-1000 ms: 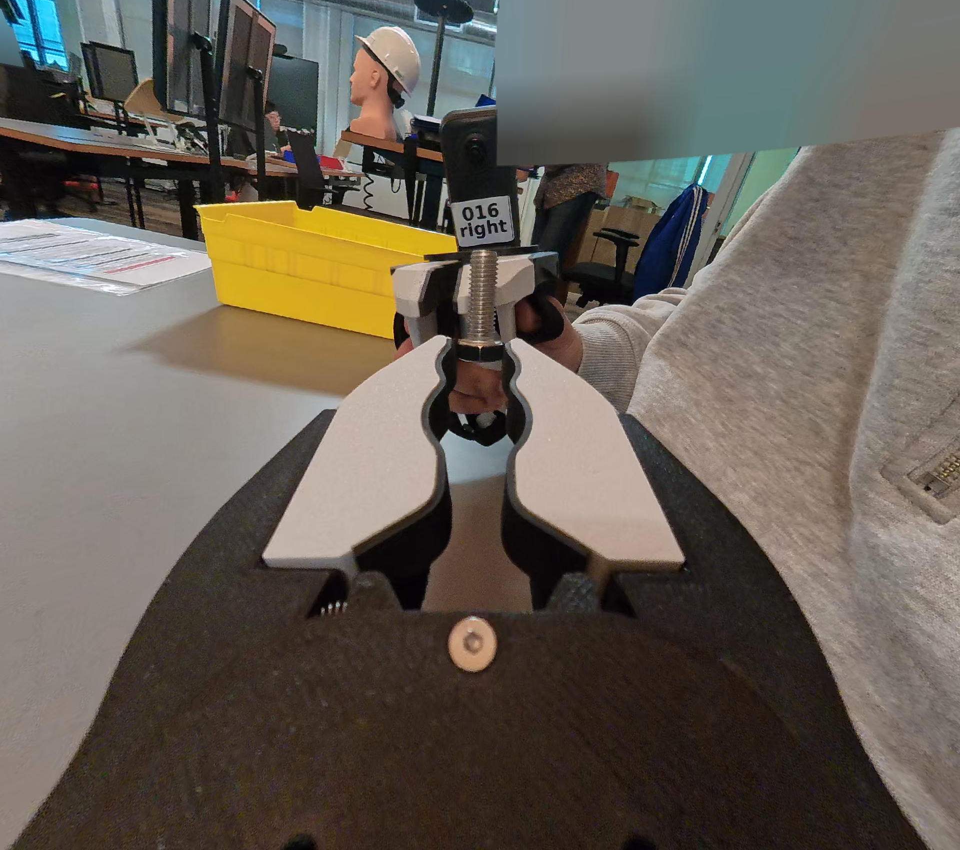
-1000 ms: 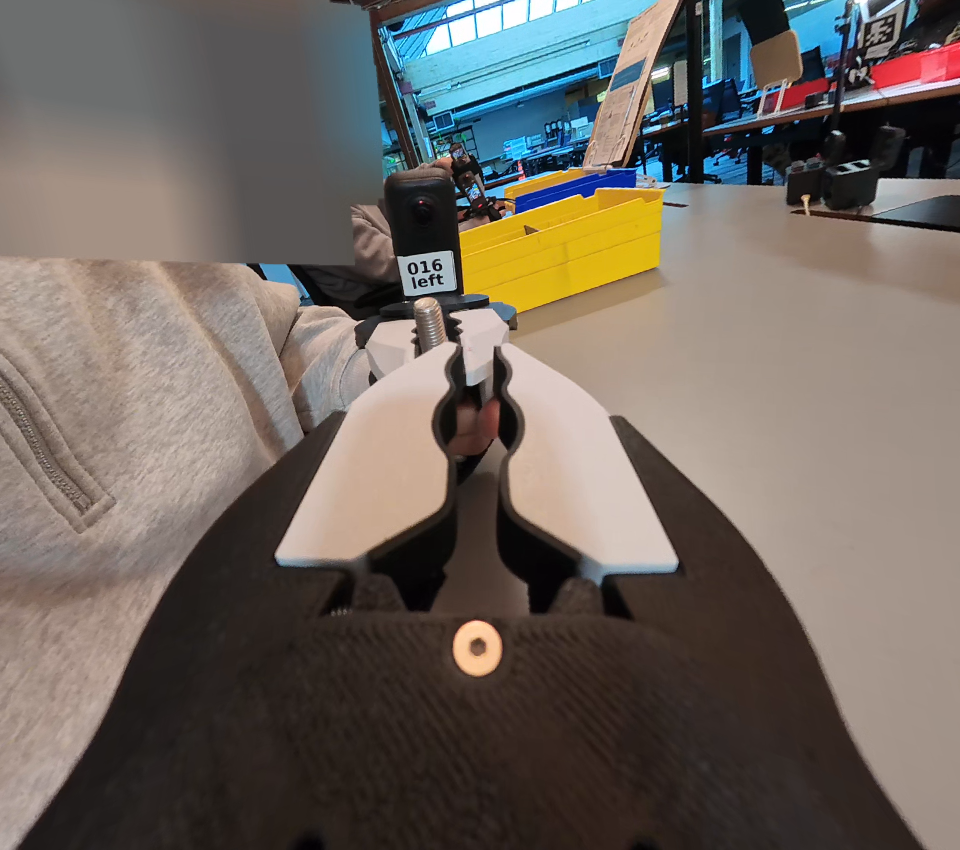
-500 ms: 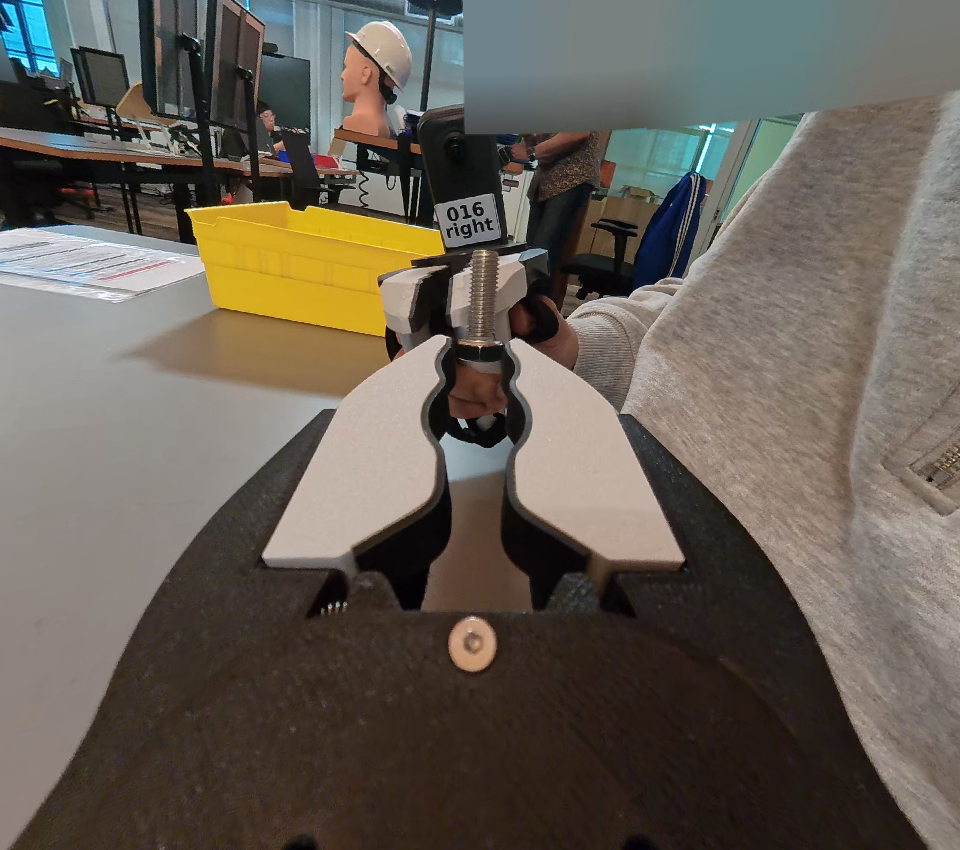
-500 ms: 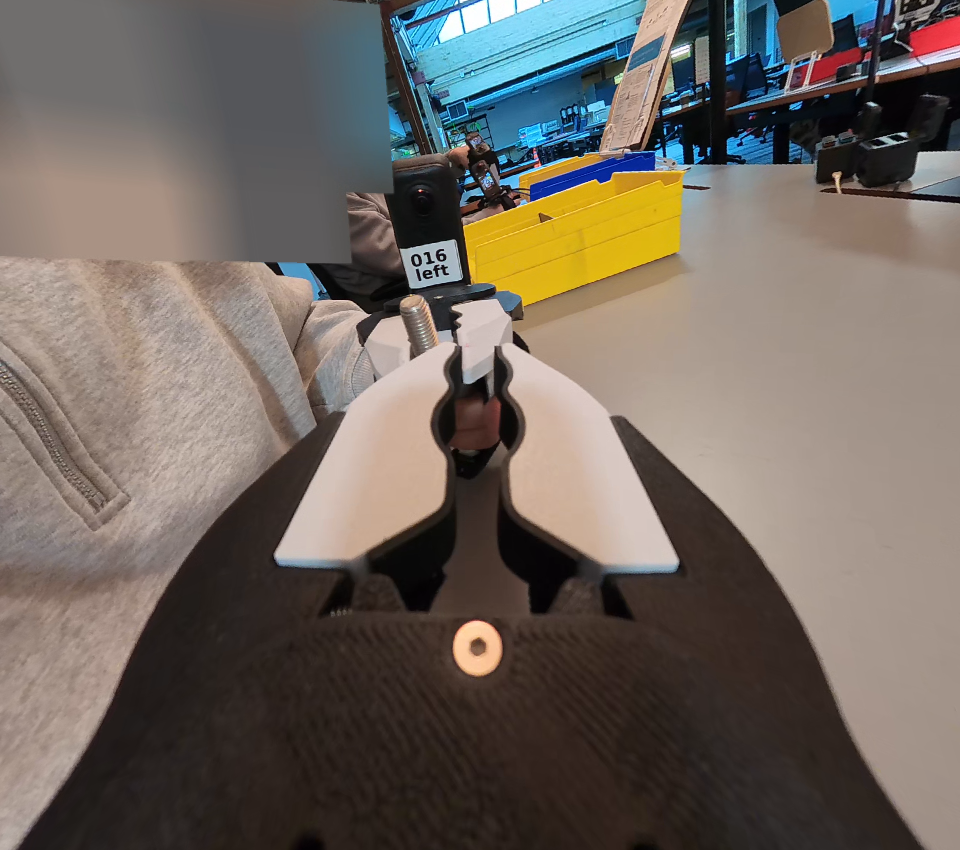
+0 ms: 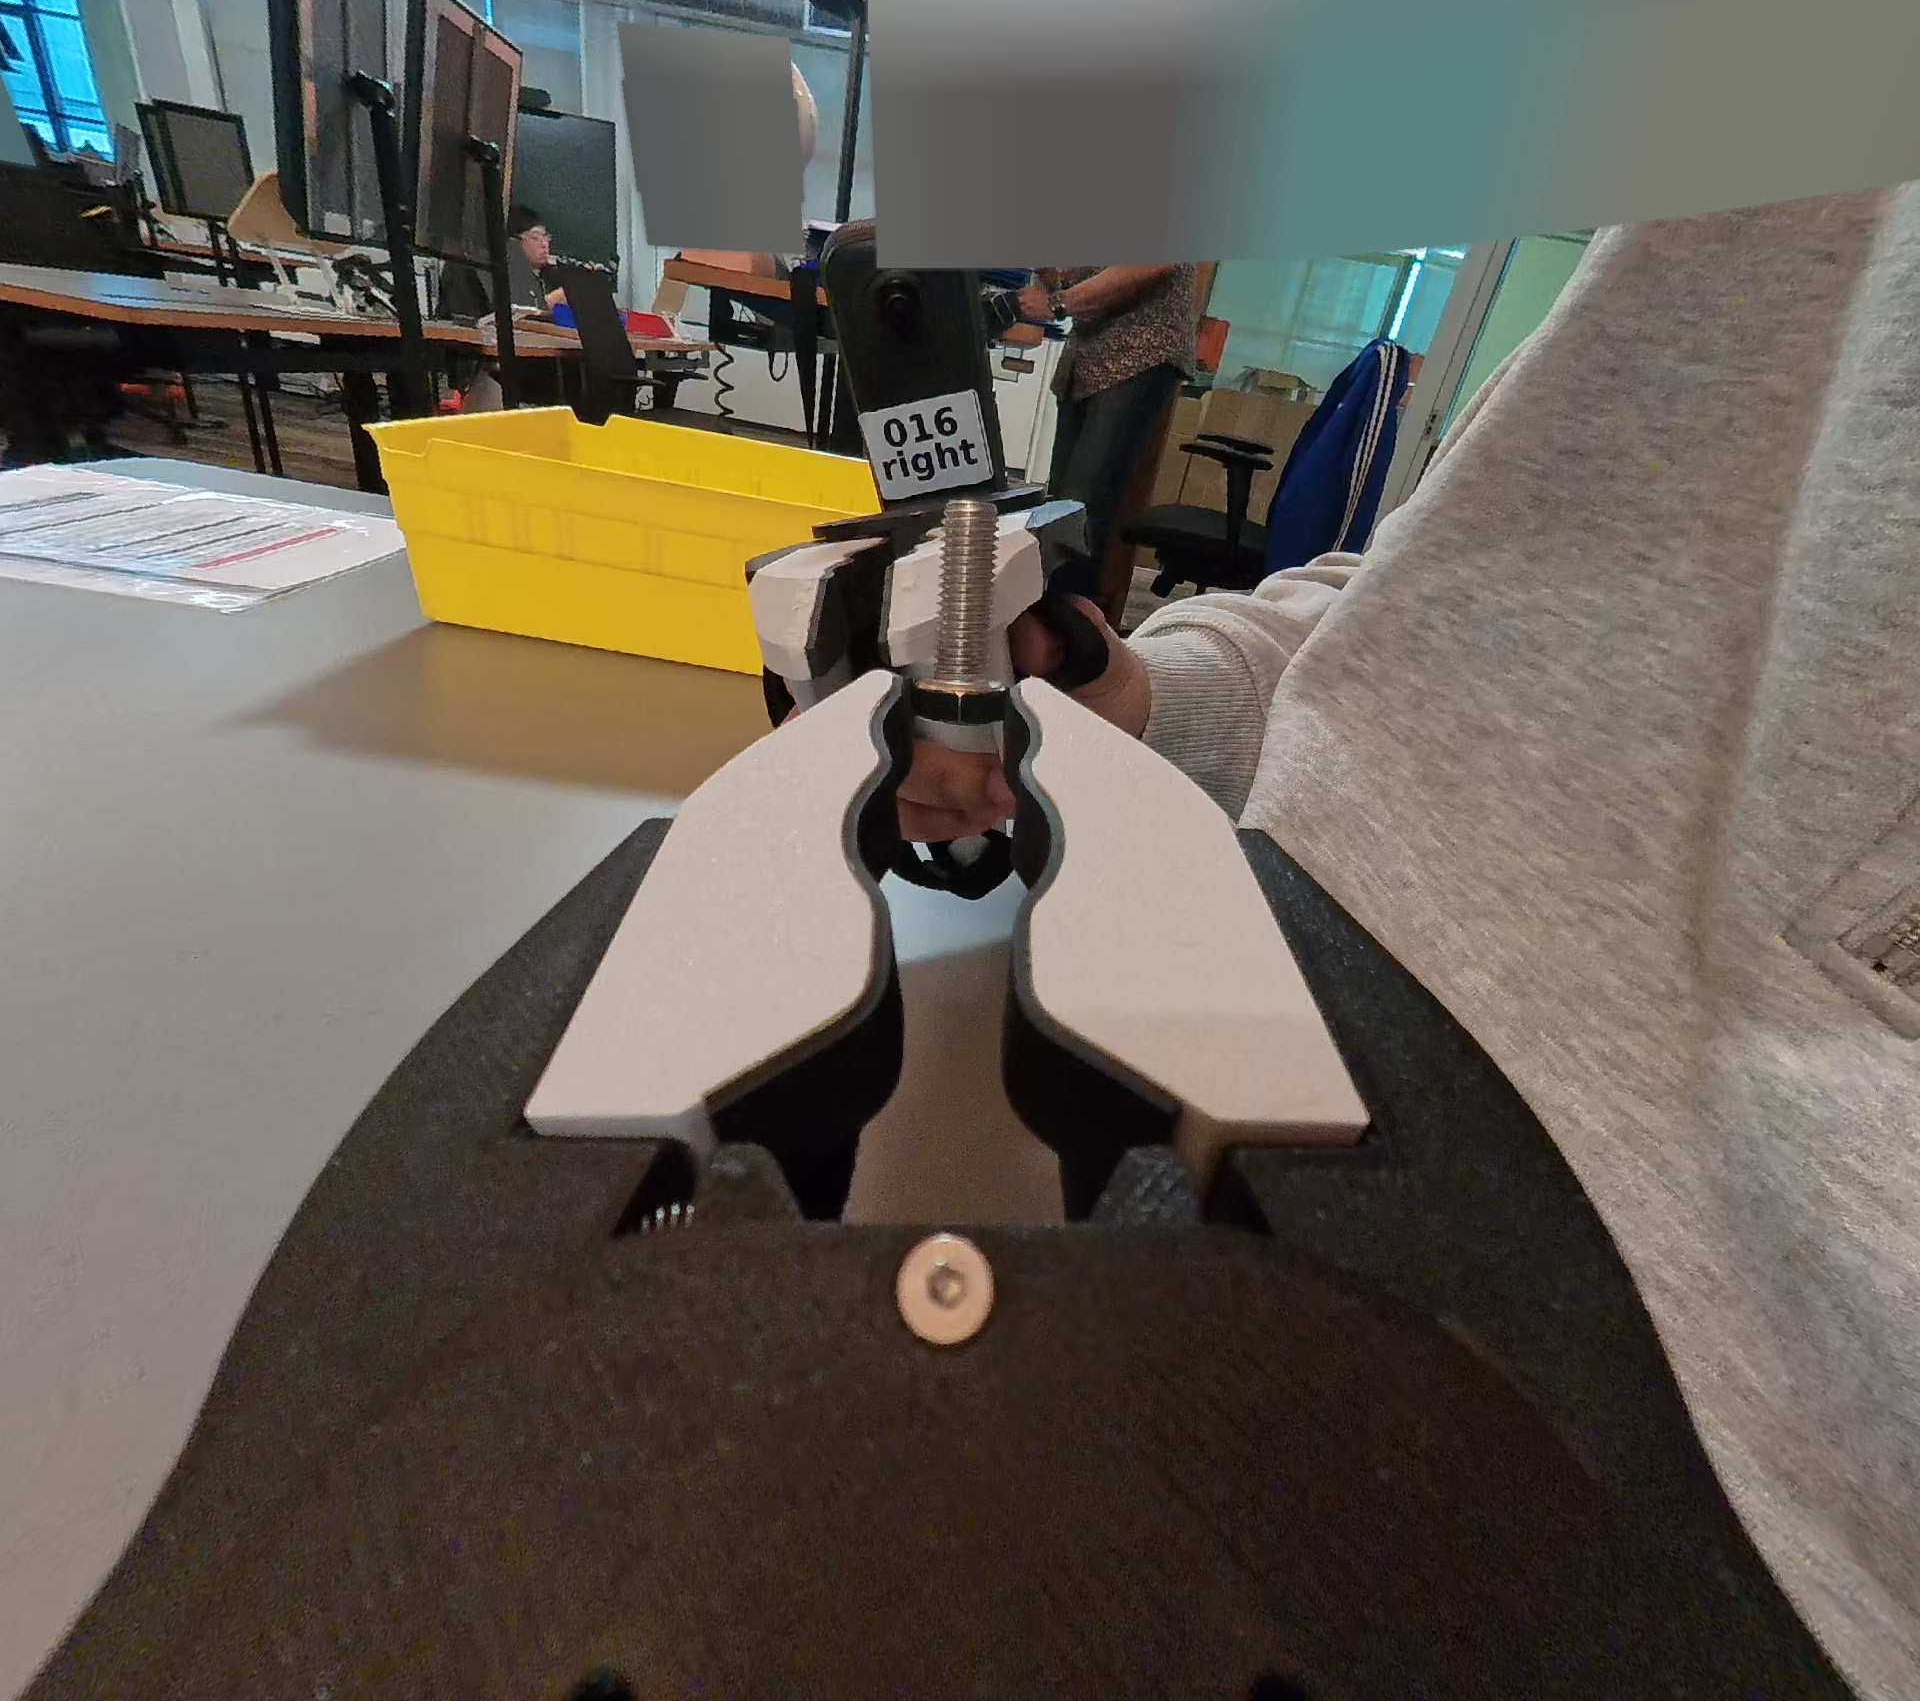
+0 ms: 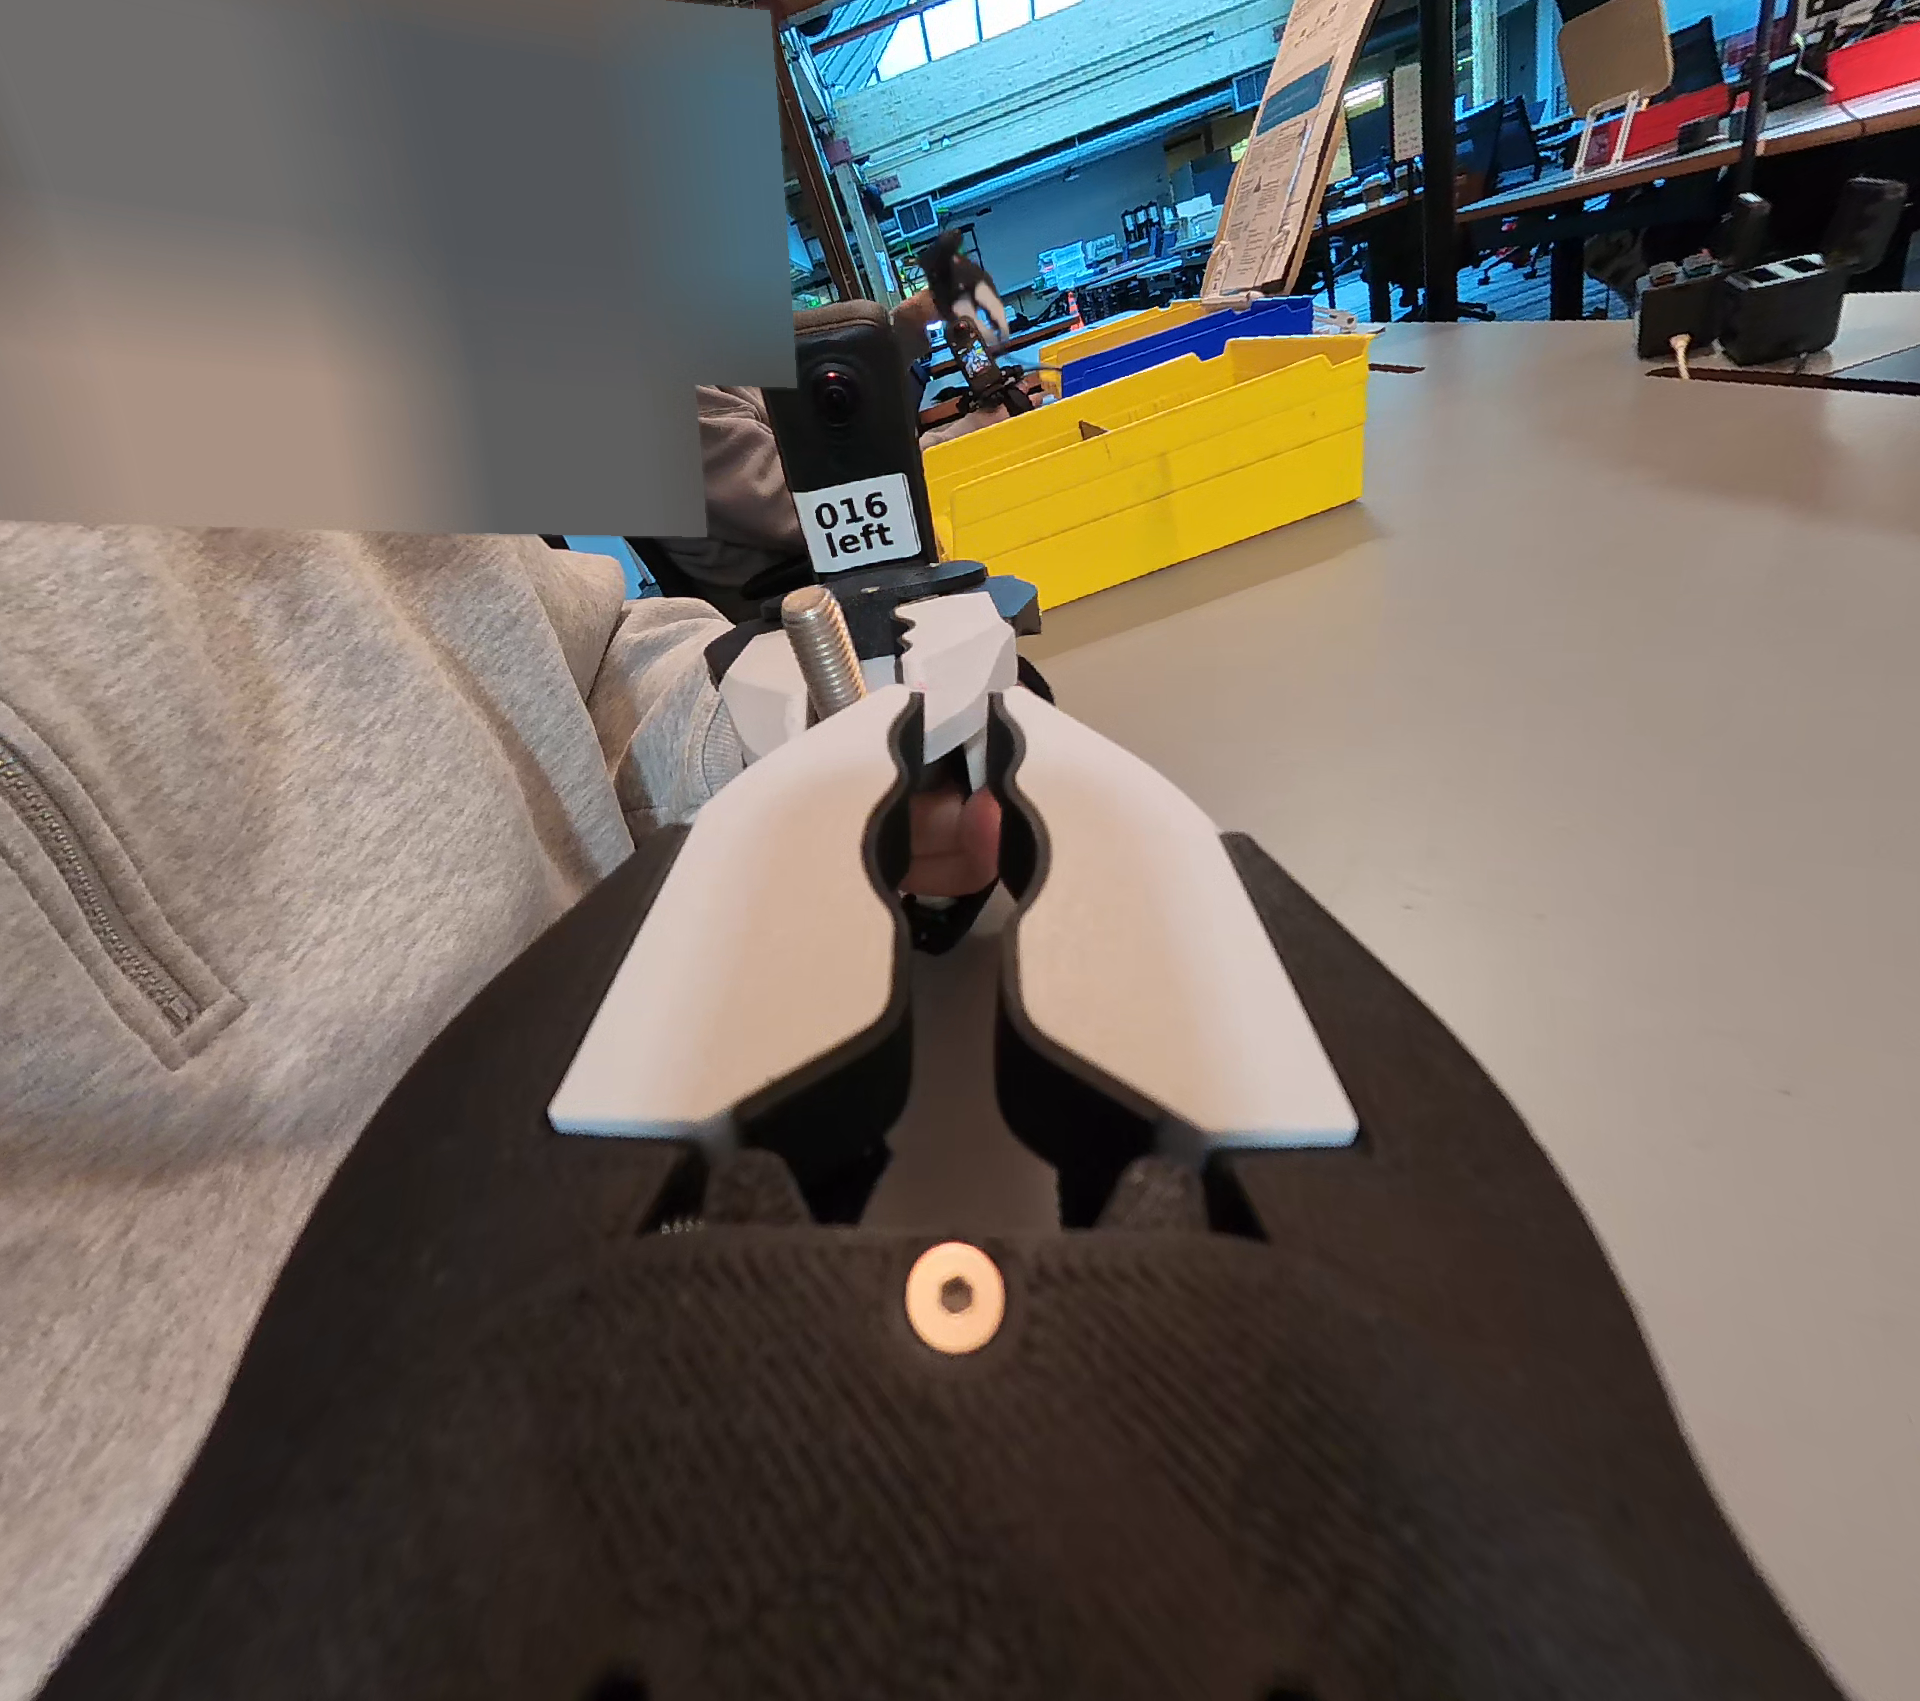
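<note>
A steel bolt (image 5: 966,591) stands upright with its threads up and a nut (image 5: 956,701) low on the shaft. My left gripper (image 5: 956,695) is shut on it at the nut. In the right wrist view the bolt (image 6: 821,649) leans left between the left gripper's (image 6: 862,675) fingers. My right gripper (image 6: 951,706) faces the left one tip to tip, its jaws a narrow gap apart. The bolt's lower part is hidden behind its left finger, so I cannot tell whether it grips the bolt. The right gripper also shows in the left wrist view (image 5: 894,612), behind the bolt.
Both grippers hover over a grey table (image 6: 1558,716), close to a person in a grey sweatshirt (image 5: 1558,716). A yellow bin (image 5: 582,529) stands behind them, also in the right wrist view (image 6: 1143,477) with a blue bin (image 6: 1174,347) behind. Papers (image 5: 177,529) lie far left. Black devices (image 6: 1766,311) sit far right.
The bolt's top has tilted to the left in the right wrist view. Both views have swung a little, so the yellow bin sits farther right. Both jaw gaps look unchanged.
</note>
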Demonstrator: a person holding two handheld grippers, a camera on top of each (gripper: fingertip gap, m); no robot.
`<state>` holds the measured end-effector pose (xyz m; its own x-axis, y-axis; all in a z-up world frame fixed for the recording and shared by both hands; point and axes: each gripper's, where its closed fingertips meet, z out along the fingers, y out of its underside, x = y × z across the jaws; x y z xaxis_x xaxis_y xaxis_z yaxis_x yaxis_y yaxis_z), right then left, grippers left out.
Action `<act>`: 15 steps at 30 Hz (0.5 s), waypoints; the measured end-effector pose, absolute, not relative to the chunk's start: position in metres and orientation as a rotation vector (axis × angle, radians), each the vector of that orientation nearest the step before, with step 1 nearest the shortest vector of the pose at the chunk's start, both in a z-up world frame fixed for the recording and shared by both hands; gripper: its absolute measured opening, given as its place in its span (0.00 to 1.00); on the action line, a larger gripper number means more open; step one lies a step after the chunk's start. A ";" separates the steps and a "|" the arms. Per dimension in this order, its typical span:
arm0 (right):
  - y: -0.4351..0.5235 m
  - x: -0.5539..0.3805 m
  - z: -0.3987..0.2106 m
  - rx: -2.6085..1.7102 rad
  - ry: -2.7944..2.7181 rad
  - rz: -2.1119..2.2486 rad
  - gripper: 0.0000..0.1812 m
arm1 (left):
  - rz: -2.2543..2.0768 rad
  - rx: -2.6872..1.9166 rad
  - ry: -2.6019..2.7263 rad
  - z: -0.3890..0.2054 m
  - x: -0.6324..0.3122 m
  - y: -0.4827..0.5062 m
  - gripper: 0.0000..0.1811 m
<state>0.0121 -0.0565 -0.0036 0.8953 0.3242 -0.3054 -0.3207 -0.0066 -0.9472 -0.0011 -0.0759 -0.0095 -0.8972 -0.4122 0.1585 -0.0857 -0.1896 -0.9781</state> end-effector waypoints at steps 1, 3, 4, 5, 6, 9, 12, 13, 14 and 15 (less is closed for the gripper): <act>-0.056 0.012 -0.004 -1.494 -0.003 0.508 0.06 | -2.191 -0.584 1.843 -0.009 -0.001 -0.076 0.09; -0.057 0.012 -0.004 -1.495 -0.003 0.507 0.06 | -2.189 -0.585 1.841 -0.009 -0.001 -0.075 0.09; -0.057 0.013 -0.004 -1.495 -0.003 0.507 0.06 | -2.188 -0.586 1.840 -0.009 0.000 -0.075 0.09; -0.057 0.013 -0.004 -1.495 -0.002 0.507 0.06 | -2.185 -0.588 1.839 -0.010 0.000 -0.075 0.09; -0.057 0.014 -0.004 -1.495 -0.001 0.507 0.06 | -2.184 -0.590 1.837 -0.010 0.000 -0.074 0.09; -0.056 0.015 -0.004 -1.494 -0.001 0.505 0.06 | -2.186 -0.604 1.821 -0.009 0.001 -0.072 0.09; -0.053 0.016 -0.004 -1.493 -0.004 0.512 0.06 | -2.187 -0.624 1.794 -0.006 0.001 -0.066 0.09; -0.052 0.016 -0.005 -1.495 -0.008 0.516 0.06 | -2.187 -0.631 1.782 -0.005 0.001 -0.064 0.09; -0.050 0.015 -0.006 -1.498 -0.013 0.521 0.06 | -2.188 -0.640 1.769 -0.004 0.000 -0.061 0.09; -0.048 0.014 -0.006 -1.502 -0.020 0.526 0.06 | -2.190 -0.649 1.755 -0.002 0.000 -0.059 0.09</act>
